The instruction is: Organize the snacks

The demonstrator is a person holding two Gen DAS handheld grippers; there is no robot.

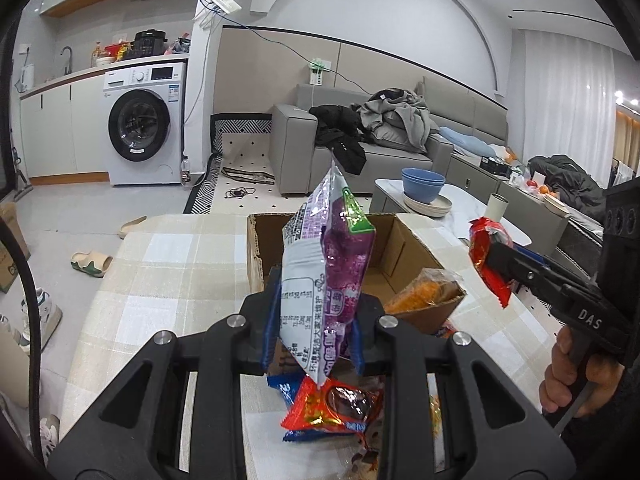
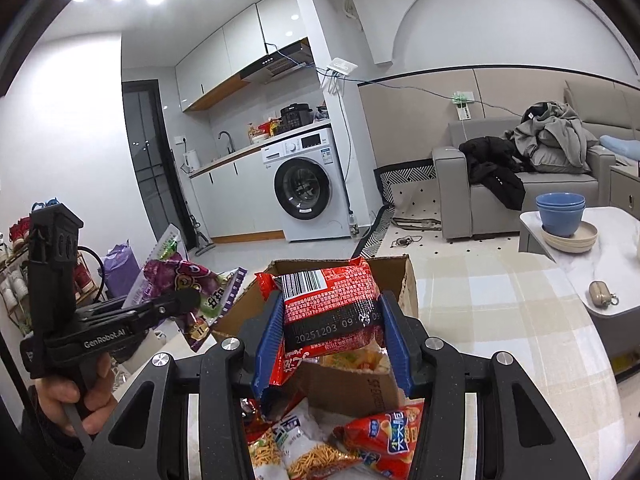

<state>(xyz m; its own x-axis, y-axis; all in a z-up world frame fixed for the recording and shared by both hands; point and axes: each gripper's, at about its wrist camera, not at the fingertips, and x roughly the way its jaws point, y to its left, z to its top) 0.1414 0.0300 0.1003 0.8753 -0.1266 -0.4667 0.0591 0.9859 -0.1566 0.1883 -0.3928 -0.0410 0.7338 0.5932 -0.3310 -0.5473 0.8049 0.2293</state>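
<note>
My left gripper (image 1: 316, 312) is shut on a purple and white snack bag (image 1: 324, 264), held upright above the table in front of the open cardboard box (image 1: 320, 228). My right gripper (image 2: 332, 332) is shut on a red snack packet (image 2: 328, 304), lifted over the near side of the same box (image 2: 352, 388). In the left wrist view the right gripper (image 1: 496, 260) with its red packet (image 1: 486, 256) hangs at the box's right. In the right wrist view the left gripper (image 2: 180, 304) holds the purple bag (image 2: 180, 284) at the left. An orange snack bag (image 1: 424, 288) lies in the box.
Loose snack packets (image 1: 332, 404) lie on the checked tablecloth (image 1: 160, 272) below the grippers, more of them (image 2: 360, 440) in the right wrist view. A white side table (image 2: 600, 256) with blue bowls (image 2: 560, 216) stands to the right. Slippers (image 1: 92, 264) lie on the floor at left.
</note>
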